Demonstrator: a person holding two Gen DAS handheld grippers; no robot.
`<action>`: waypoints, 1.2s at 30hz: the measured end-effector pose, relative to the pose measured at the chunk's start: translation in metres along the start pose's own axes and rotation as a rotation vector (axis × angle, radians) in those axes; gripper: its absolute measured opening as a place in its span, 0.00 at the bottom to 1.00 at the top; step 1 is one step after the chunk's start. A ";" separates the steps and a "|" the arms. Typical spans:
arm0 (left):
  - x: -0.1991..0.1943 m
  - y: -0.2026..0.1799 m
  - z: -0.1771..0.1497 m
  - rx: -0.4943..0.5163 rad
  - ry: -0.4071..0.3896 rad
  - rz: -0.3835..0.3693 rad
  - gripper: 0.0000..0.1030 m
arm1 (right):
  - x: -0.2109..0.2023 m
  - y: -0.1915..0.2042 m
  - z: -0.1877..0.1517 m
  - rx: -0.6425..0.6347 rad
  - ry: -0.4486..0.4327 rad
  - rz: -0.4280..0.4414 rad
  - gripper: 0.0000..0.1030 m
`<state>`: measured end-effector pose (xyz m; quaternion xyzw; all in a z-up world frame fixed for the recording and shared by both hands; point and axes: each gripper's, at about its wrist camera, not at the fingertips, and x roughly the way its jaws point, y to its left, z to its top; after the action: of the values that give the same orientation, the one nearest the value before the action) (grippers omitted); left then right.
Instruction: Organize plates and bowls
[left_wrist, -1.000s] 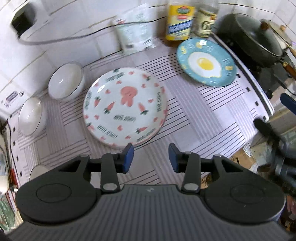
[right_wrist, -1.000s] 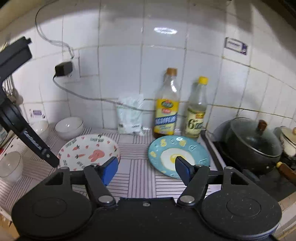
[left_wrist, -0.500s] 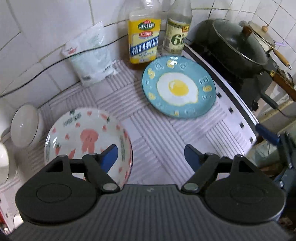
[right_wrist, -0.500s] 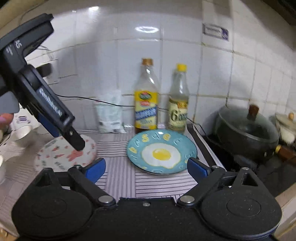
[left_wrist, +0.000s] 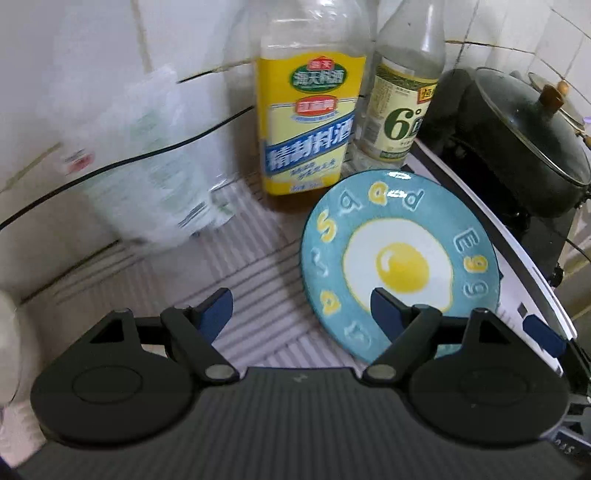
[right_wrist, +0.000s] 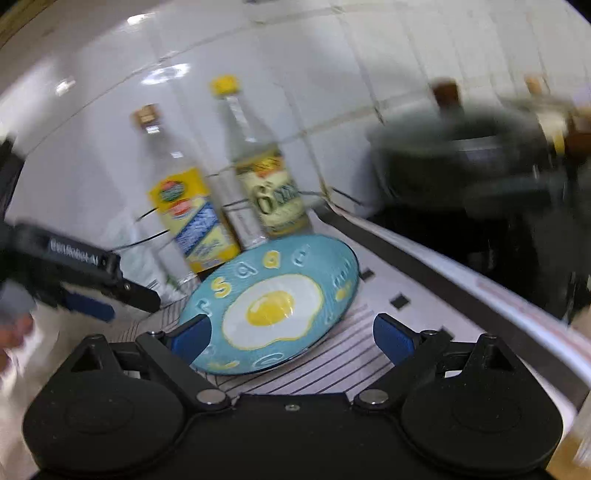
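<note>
A blue plate (left_wrist: 402, 266) with a fried-egg picture lies flat on the striped mat (left_wrist: 255, 266). In the left wrist view my left gripper (left_wrist: 301, 306) is open just above the plate's left rim. Its right finger hangs over the plate and its left finger over the mat. In the right wrist view the same plate (right_wrist: 273, 302) fills the middle. My right gripper (right_wrist: 291, 332) is open wide at the plate's near edge, and no pad presses on it. The left gripper (right_wrist: 110, 299) shows at the left of that view. Both grippers hold nothing.
A yellow-labelled bottle (left_wrist: 306, 122) and a clear vinegar bottle (left_wrist: 402, 107) stand close behind the plate at the tiled wall. A plastic bag (left_wrist: 147, 158) leans left of them, with a black cable across it. A lidded black pot (left_wrist: 524, 140) sits on the stove at the right.
Both grippers have come down and closer to the blue plate, and their jaws have spread wider. The carrot plate and white bowls have left both views. The right view has rolled.
</note>
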<state>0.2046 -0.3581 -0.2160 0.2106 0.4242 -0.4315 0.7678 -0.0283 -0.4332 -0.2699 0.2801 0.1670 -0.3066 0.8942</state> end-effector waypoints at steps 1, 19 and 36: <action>0.007 0.000 0.002 0.005 -0.001 -0.004 0.79 | 0.004 -0.001 -0.001 -0.001 0.001 -0.004 0.94; 0.066 -0.001 0.014 0.034 0.026 -0.093 0.32 | 0.059 -0.006 0.006 0.076 0.048 -0.075 0.37; 0.016 0.011 -0.008 -0.049 0.089 -0.119 0.31 | 0.030 -0.003 0.006 -0.048 0.155 0.005 0.24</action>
<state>0.2139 -0.3541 -0.2340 0.1853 0.4799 -0.4562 0.7261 -0.0068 -0.4530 -0.2807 0.2817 0.2425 -0.2777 0.8859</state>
